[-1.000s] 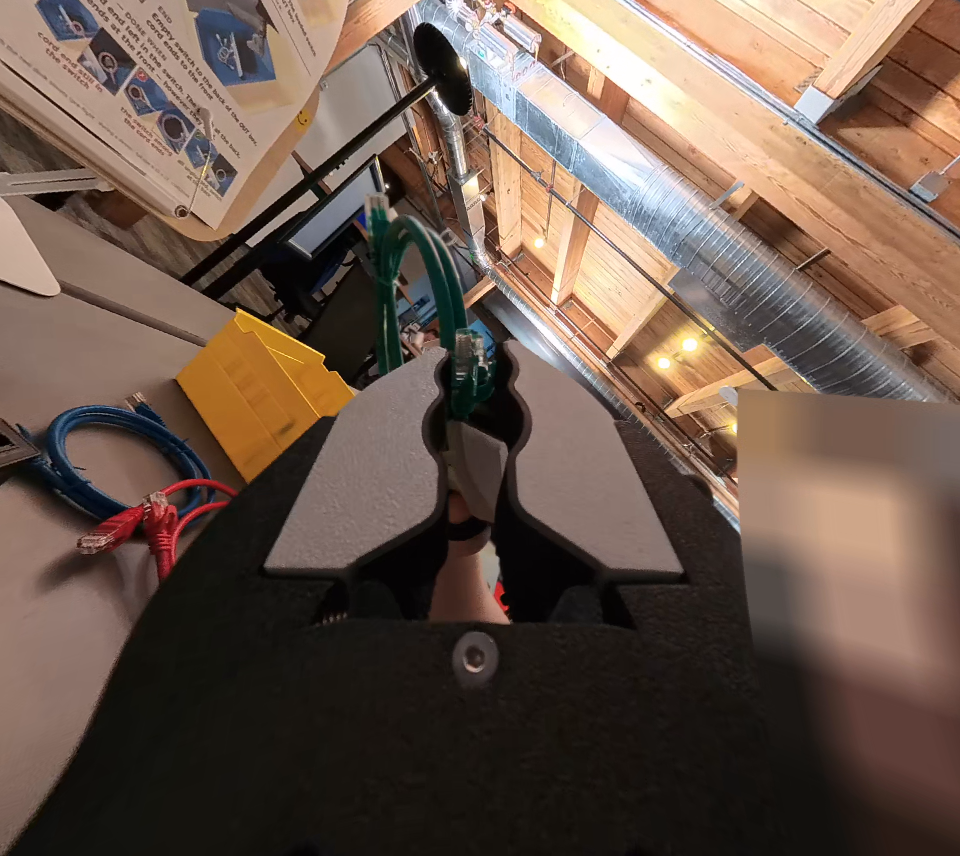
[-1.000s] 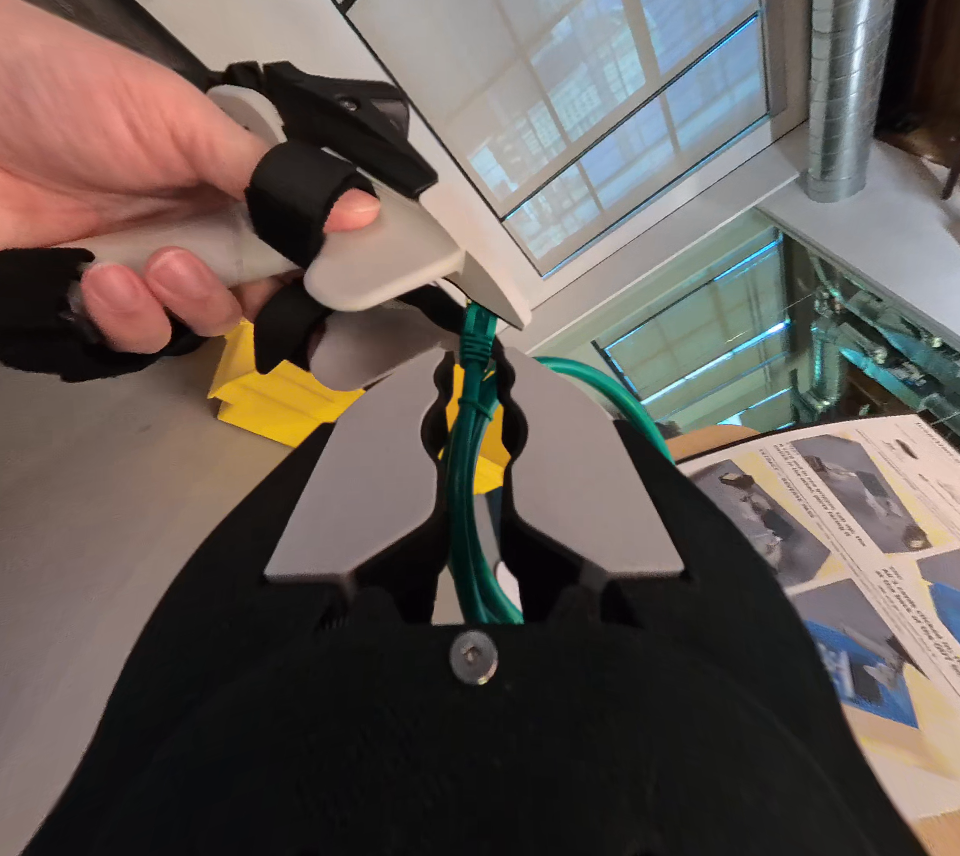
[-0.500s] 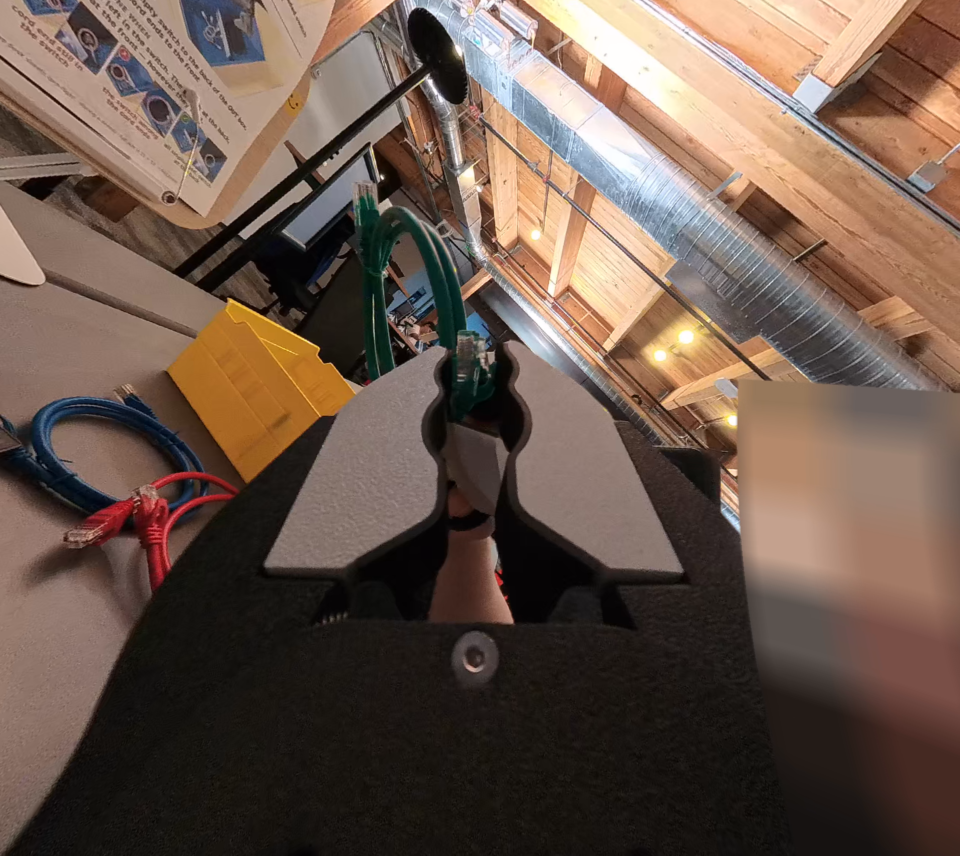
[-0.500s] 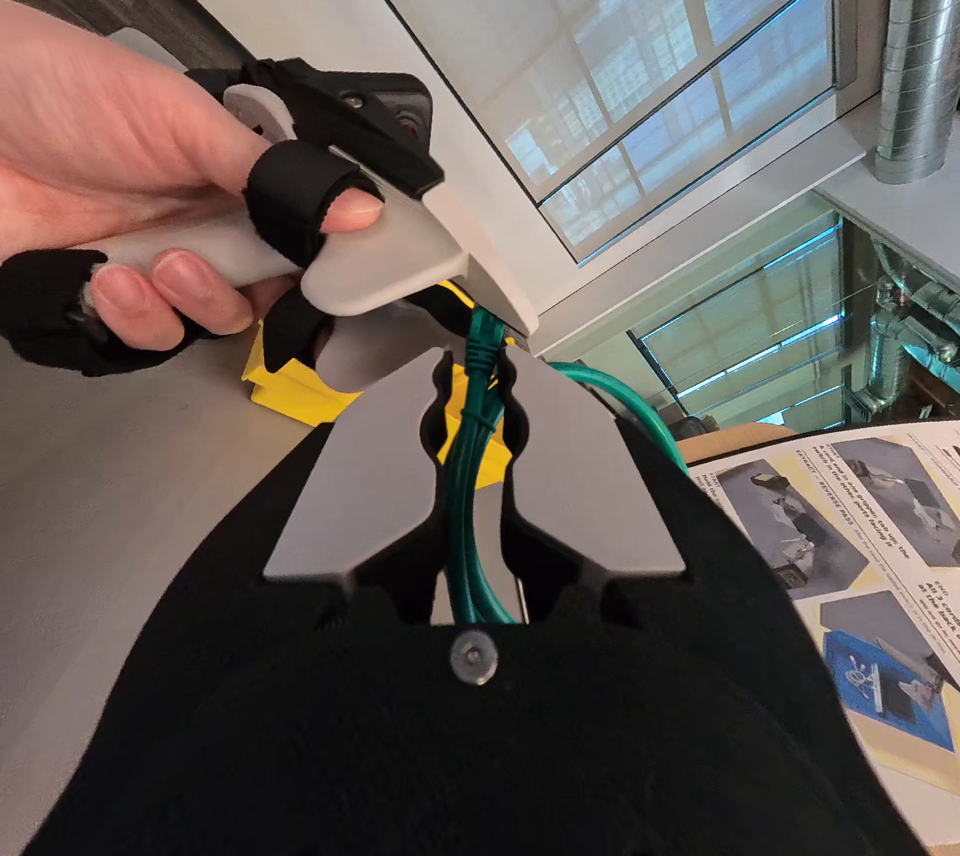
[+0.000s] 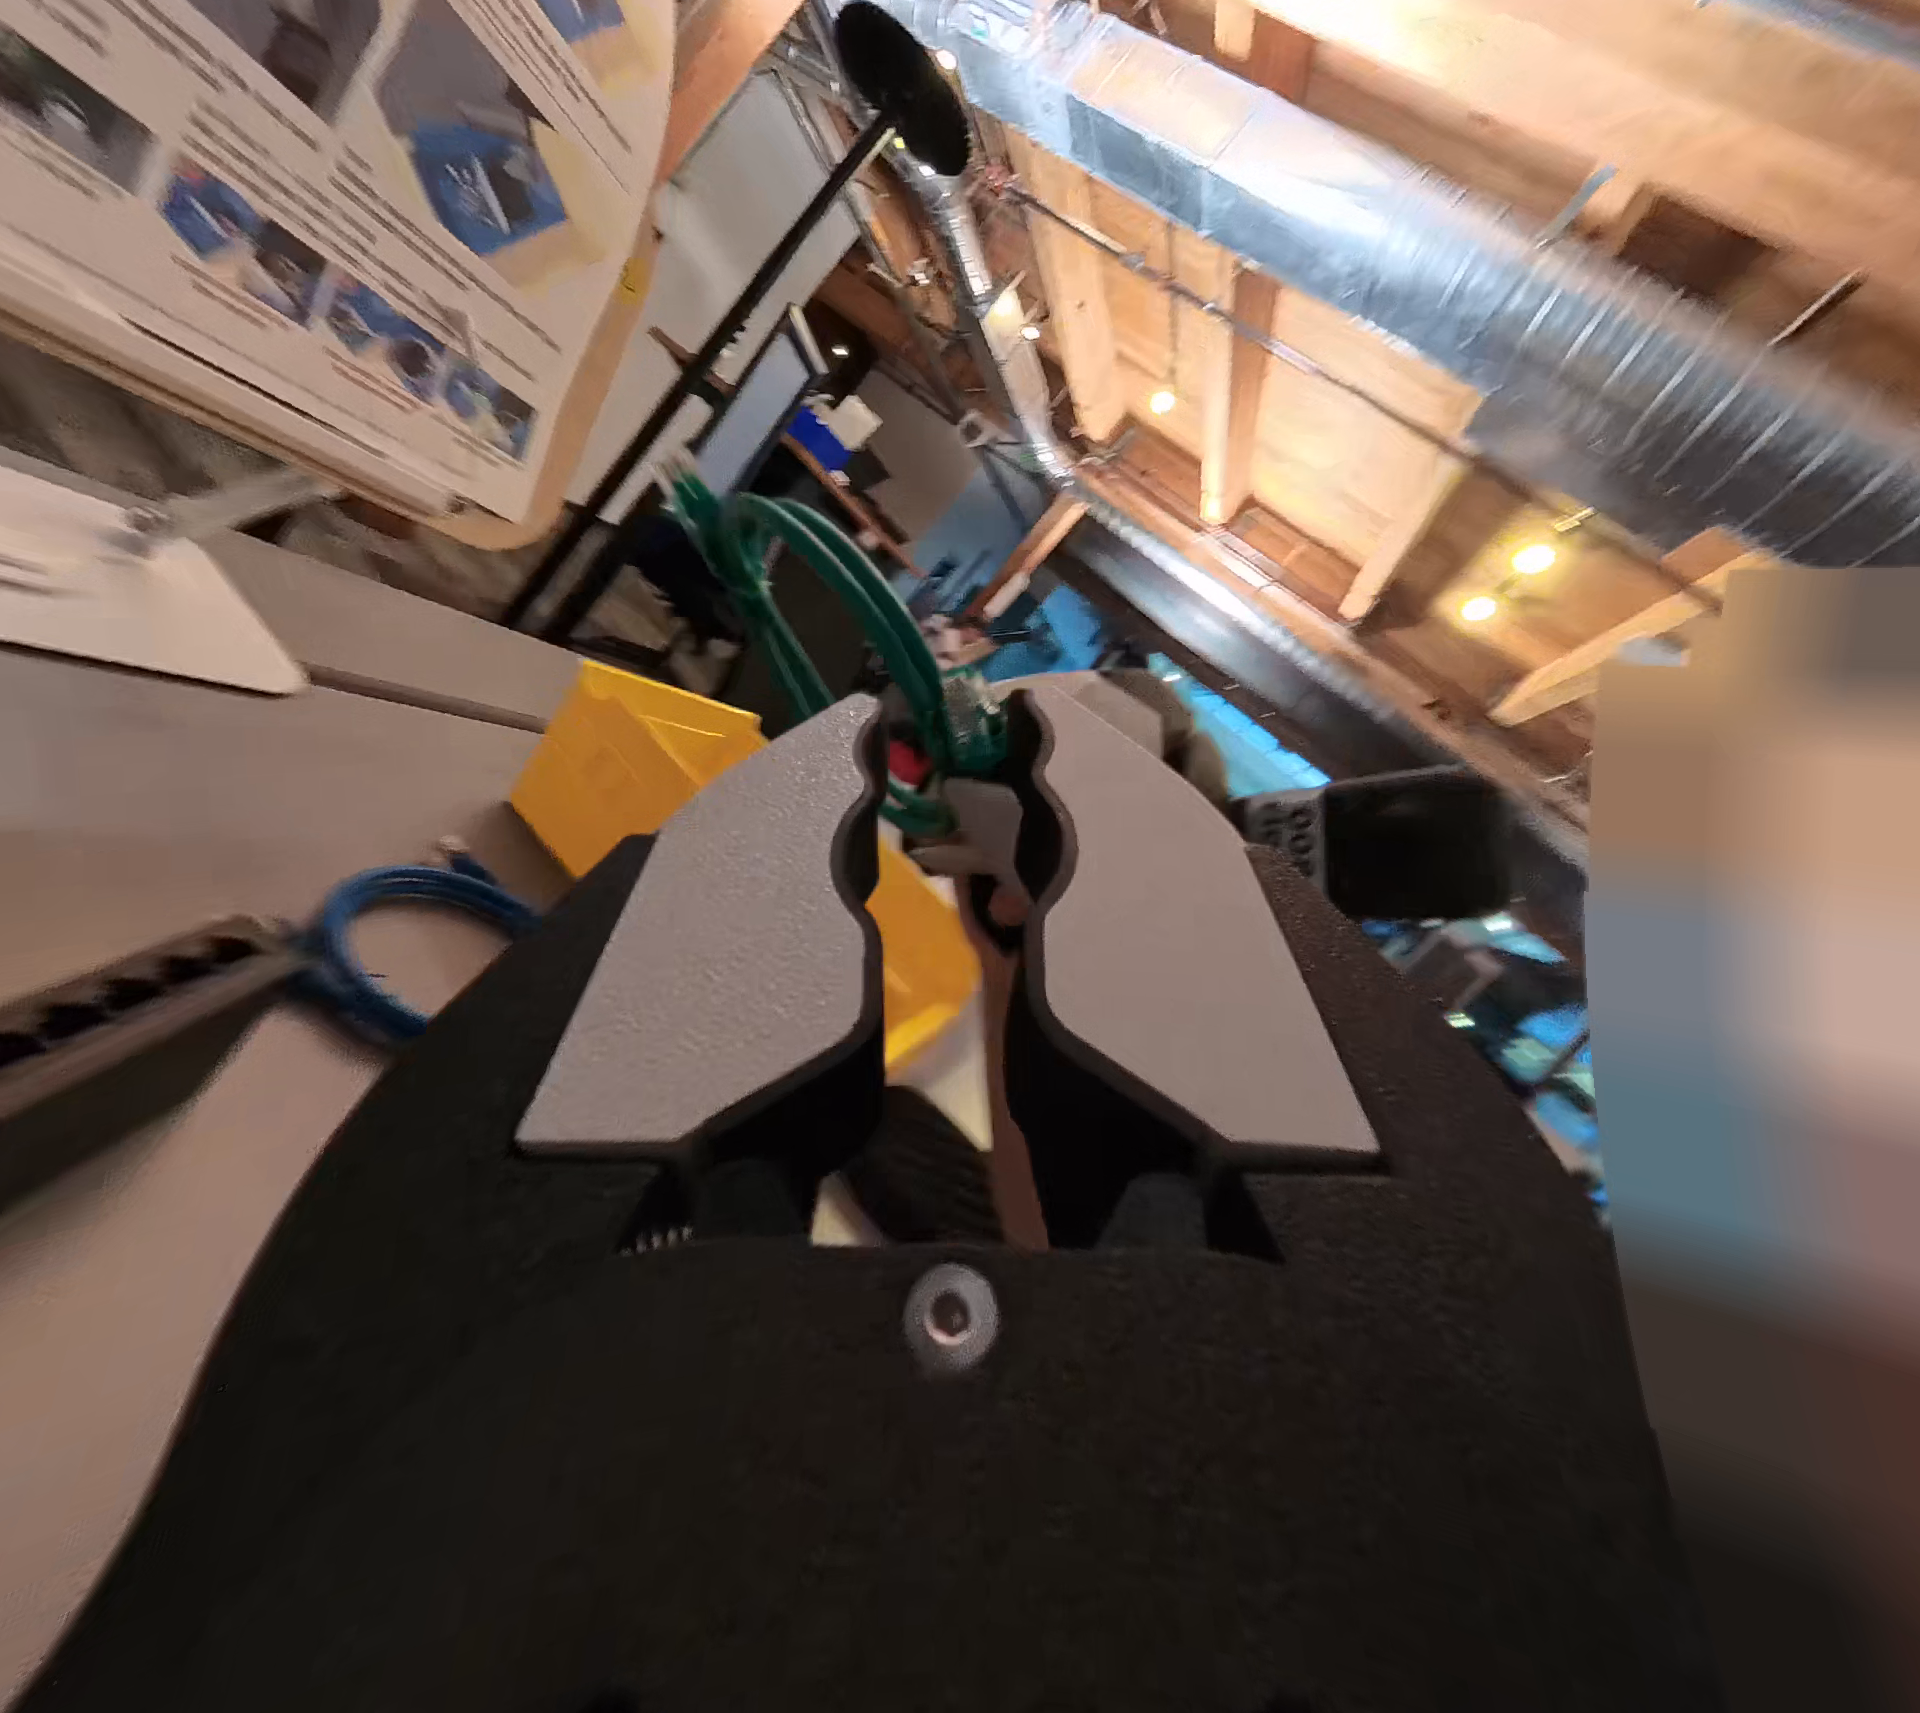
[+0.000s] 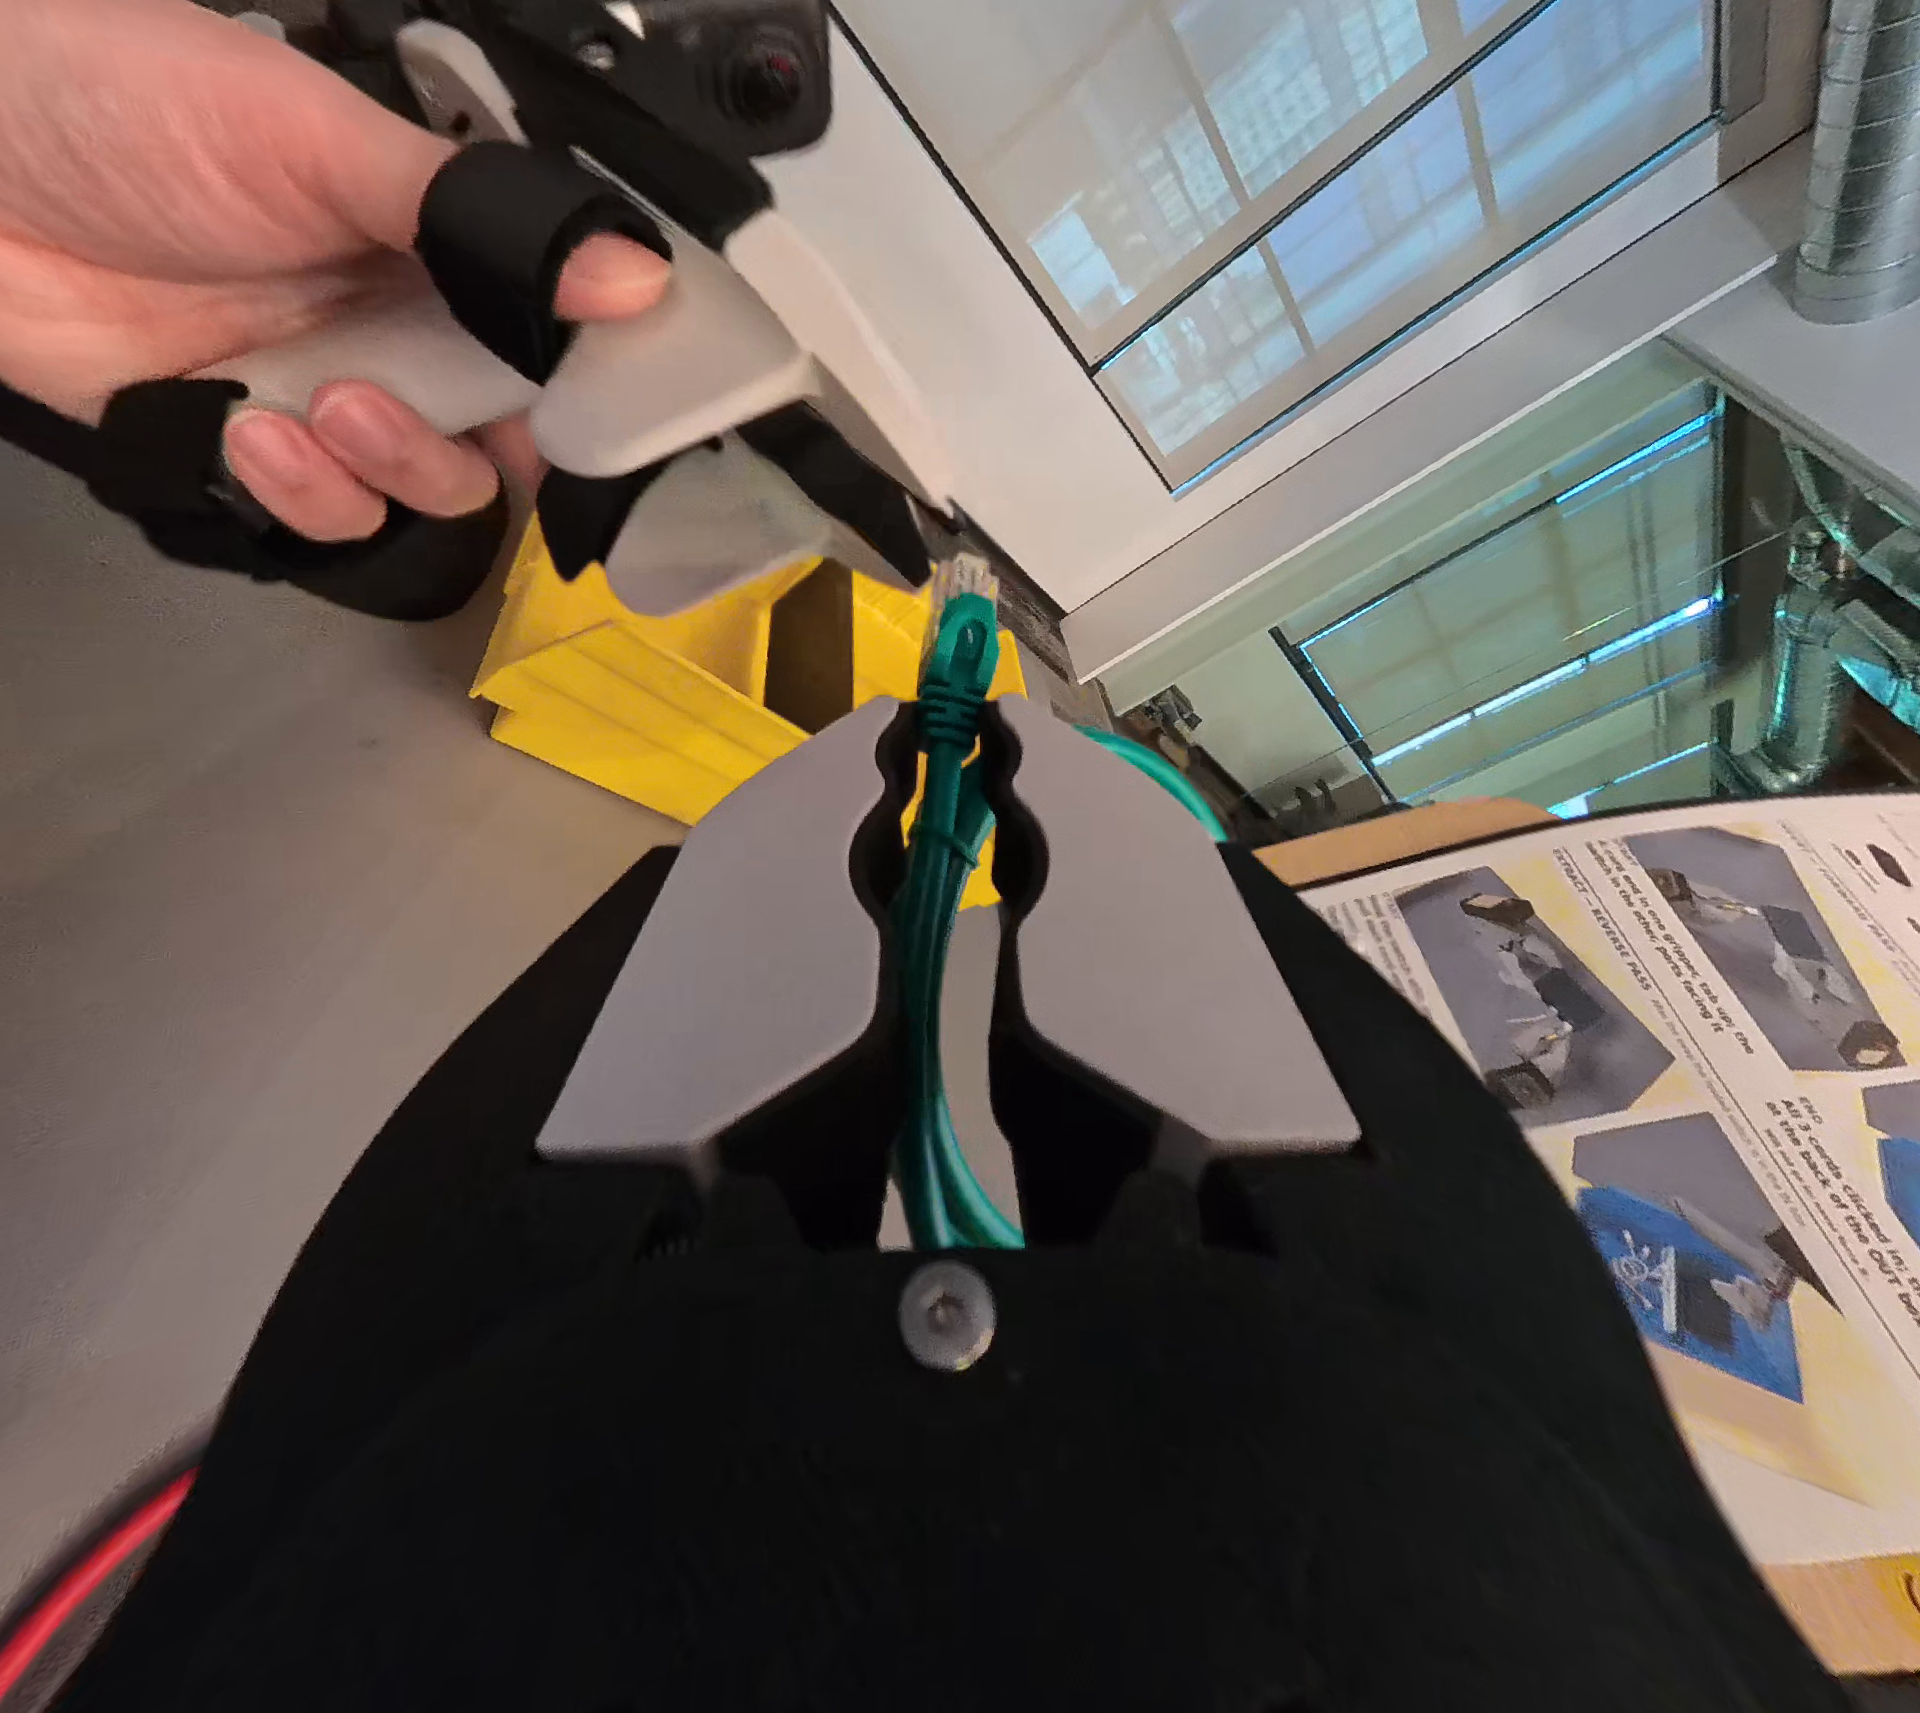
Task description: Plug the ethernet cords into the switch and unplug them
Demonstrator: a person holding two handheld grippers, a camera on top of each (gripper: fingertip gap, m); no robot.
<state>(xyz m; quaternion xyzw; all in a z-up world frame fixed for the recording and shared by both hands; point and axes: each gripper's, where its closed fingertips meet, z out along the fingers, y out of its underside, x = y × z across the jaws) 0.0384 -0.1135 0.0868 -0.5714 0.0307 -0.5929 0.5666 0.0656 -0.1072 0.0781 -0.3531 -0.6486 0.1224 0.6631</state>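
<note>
The right claw (image 6: 951, 718) is clenching on the green ethernet cord (image 6: 940, 842), with the doubled strands running down between its grey fingers (image 6: 748, 957) and the clear-tipped plug (image 6: 961, 588) sticking out past the tips, up off the tabletop (image 6: 260, 884). The left claw (image 5: 951, 718) is hovering right at that plug, gripped by a person's hand (image 6: 208, 209) in black finger straps; its lower fingertip is sitting just beside the plug's end (whether it is actually pinching the plug or has let go, I cannot tell, as both views are blurring there). The rest of the green cord is arching up in a loop above the left claw's tips.

A yellow bin (image 6: 623, 687) is standing at the far edge of the tabletop, behind both claws. In the left wrist view a blue cord (image 5: 405, 936) is lying coiled on the tabletop near its left edge, just beside a dark strip with a row of openings (image 5: 114, 998) (likely the switch, though it is smeared). A red cord (image 6: 83, 1580) is peeking in at the near left corner of the right wrist view. A printed instruction sheet (image 6: 1662, 1040) on a board is lying to the right of the right claw.
</note>
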